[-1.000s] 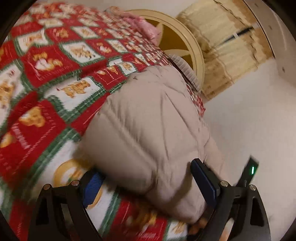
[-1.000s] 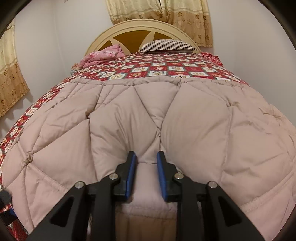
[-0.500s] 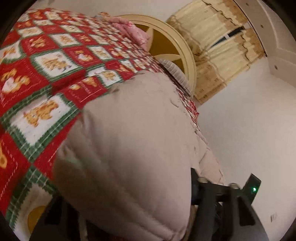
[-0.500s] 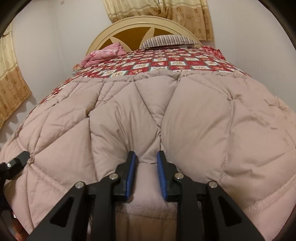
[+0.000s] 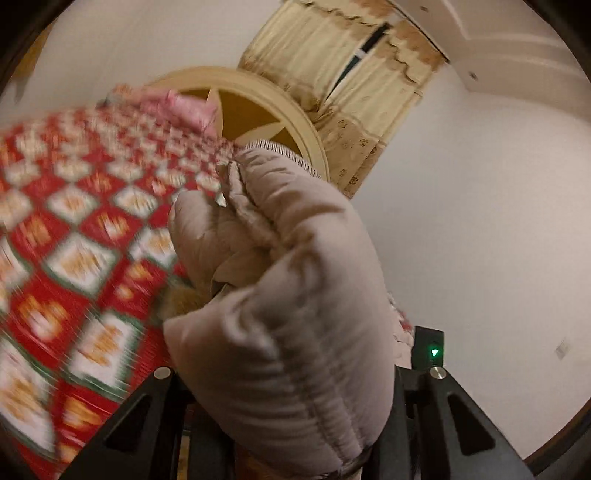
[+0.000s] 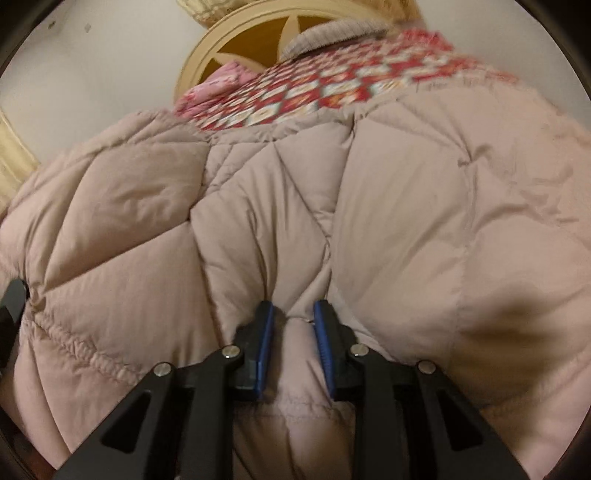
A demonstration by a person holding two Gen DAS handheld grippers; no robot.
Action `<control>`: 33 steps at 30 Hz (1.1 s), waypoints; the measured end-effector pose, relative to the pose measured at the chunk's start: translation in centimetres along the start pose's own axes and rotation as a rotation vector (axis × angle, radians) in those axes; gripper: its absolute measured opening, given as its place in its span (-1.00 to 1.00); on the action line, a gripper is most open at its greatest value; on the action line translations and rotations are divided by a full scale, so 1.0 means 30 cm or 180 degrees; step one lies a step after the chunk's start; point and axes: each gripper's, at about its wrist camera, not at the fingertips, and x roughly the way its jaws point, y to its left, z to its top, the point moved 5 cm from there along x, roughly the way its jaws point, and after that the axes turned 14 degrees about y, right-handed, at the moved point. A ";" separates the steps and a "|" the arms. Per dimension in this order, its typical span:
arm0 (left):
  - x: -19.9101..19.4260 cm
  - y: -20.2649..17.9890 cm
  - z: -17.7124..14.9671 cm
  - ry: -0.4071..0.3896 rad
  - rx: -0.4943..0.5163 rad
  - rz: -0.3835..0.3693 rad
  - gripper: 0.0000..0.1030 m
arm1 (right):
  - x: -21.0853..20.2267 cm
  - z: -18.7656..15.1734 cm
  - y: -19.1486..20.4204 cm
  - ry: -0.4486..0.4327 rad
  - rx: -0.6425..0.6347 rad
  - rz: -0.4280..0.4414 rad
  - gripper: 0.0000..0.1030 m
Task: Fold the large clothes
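Observation:
A big beige-pink quilted puffer coat (image 6: pixel 369 206) lies on the bed. My right gripper (image 6: pixel 293 321) is shut on its near hem; the blue pads (image 6: pixel 264 343) pinch a fold of fabric. In the left wrist view a bunched-up end of the coat (image 5: pixel 288 314) fills the space between my left gripper's arms and hides the fingertips, so its state does not show. The left gripper's body (image 6: pixel 11 306) shows at the left edge of the right wrist view, against the coat's hem.
A red, white and green patterned bedspread (image 5: pixel 74 236) covers the bed. A cream round headboard (image 6: pixel 236 40), a pink cloth (image 6: pixel 218 83) and a striped pillow (image 6: pixel 332 33) are at the far end. Curtains (image 5: pixel 354 81) and white walls surround the bed.
Both grippers have risen and tilted up, lifting the coat's near edge. The coat now bunches high in front of the left camera, covering its fingers. The right grip is unchanged.

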 end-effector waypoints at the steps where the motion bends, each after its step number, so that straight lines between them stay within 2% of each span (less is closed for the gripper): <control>1: -0.032 -0.003 0.006 -0.0033 0.0071 0.0068 -0.43 | 0.013 -0.010 0.032 0.0052 -0.0001 0.0104 -0.44; 6: -0.160 -0.017 0.028 -0.0159 0.0426 0.0379 -0.43 | 0.102 -0.068 0.238 0.0483 -0.0078 0.0939 -0.46; 8: -0.177 -0.037 0.032 -0.0177 0.0563 0.0457 -0.43 | 0.121 -0.077 0.280 0.0660 -0.0113 0.1170 -0.47; 11: -0.180 -0.089 0.027 -0.0203 0.0740 0.0410 -0.43 | 0.093 -0.063 0.297 0.0773 -0.0289 0.1217 -0.47; 14: -0.166 -0.178 0.009 -0.0223 0.1061 0.0430 -0.43 | 0.001 -0.047 0.242 0.0794 -0.0327 0.1335 -0.46; 19: -0.064 -0.323 -0.041 -0.0114 0.1498 0.0394 -0.43 | -0.270 -0.049 0.030 0.0318 -0.0283 0.1337 -0.45; 22: 0.003 -0.398 -0.088 -0.0012 0.1736 0.0344 -0.43 | -0.405 -0.062 -0.122 -0.0040 -0.0147 0.1178 -0.45; 26: 0.098 -0.491 -0.169 0.0152 0.2071 0.0360 -0.43 | -0.498 -0.067 -0.328 -0.0340 0.0121 0.0953 -0.45; 29: 0.194 -0.554 -0.252 0.0320 0.2392 0.0453 -0.42 | -0.519 -0.082 -0.455 -0.0435 0.0436 0.0930 -0.45; 33: 0.312 -0.600 -0.367 0.0540 0.2733 0.0508 -0.39 | -0.554 -0.093 -0.530 -0.0591 0.0634 0.0913 -0.37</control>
